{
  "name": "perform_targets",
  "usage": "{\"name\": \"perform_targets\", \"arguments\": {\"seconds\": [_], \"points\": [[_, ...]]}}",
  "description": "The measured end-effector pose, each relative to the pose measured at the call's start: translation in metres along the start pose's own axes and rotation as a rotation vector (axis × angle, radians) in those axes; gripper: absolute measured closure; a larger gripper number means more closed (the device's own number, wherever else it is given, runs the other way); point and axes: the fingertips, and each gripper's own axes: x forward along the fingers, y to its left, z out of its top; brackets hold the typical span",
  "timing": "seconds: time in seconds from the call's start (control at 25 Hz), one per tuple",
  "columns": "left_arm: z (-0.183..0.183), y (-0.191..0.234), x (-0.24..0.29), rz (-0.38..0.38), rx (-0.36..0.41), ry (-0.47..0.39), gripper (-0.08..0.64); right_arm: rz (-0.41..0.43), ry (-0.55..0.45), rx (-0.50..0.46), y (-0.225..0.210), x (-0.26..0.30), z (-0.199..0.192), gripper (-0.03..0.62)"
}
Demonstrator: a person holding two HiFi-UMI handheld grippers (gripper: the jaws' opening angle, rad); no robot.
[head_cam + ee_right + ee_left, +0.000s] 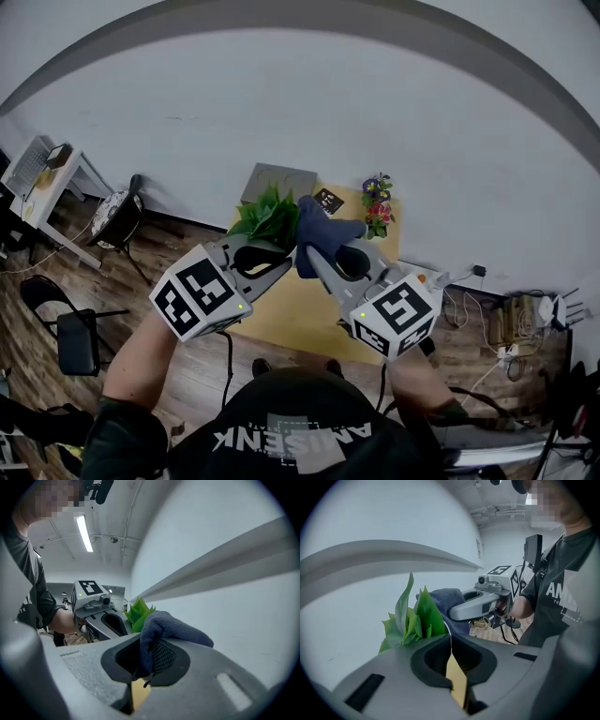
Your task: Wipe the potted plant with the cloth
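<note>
Over a yellow table [281, 314], largely covered by both tools. Shows only leaves of the potted plant [267, 217], pot hidden. Left gripper [286, 253] closed at the leaves' base; pinching a stem or not, hard to tell. Right gripper [311, 253] clamped on the dark cloth [323, 234], bunched right against the leaves.

All three views are fisheye: a black vignette rings each frame, and the wall's grey band [300, 14] bows from nine o'clock over twelve to three in the head view. The light is soft, even and indoor, with no hard shadows. A ceiling strip light [85, 533] glares, blown out, at eleven o'clock in the right gripper view. There the cloth [161, 626] reads dark, its folds barely modelled. Foregrounds at six o'clock are blurred in both gripper views.
</note>
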Motion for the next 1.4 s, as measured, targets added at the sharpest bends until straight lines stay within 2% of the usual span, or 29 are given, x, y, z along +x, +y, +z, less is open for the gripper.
{"name": "perform_targets", "arguments": {"seconds": [0.32, 0.6, 0.76, 0.88, 1.04, 1.2, 1.4], "points": [[0.0, 0.003, -0.004, 0.014, -0.003, 0.003, 0.554, -0.065, 0.072, 0.115, -0.024, -0.005, -0.053, 0.565], [0.002, 0.0, -0.003, -0.013, 0.015, 0.0, 0.554, -0.129, 0.158, 0.214, -0.046, -0.012, -0.105, 0.565], [0.005, -0.002, -0.001, -0.033, 0.035, -0.007, 0.554, -0.166, 0.186, 0.239, -0.058, -0.024, -0.121, 0.565], [0.005, -0.003, 0.0, -0.041, 0.039, -0.001, 0.554, -0.184, 0.166, 0.231, -0.064, -0.033, -0.11, 0.565], [0.006, -0.005, -0.003, -0.059, 0.054, -0.009, 0.552, -0.157, 0.084, 0.165, -0.062, -0.039, -0.061, 0.565], [0.003, -0.015, -0.005, -0.1, 0.098, 0.007, 0.552, -0.072, 0.014, 0.08, -0.048, -0.032, -0.011, 0.565], [0.004, -0.018, -0.013, -0.093, 0.157, 0.008, 0.552, 0.039, -0.026, 0.018, -0.025, -0.017, 0.024, 0.565]]}}
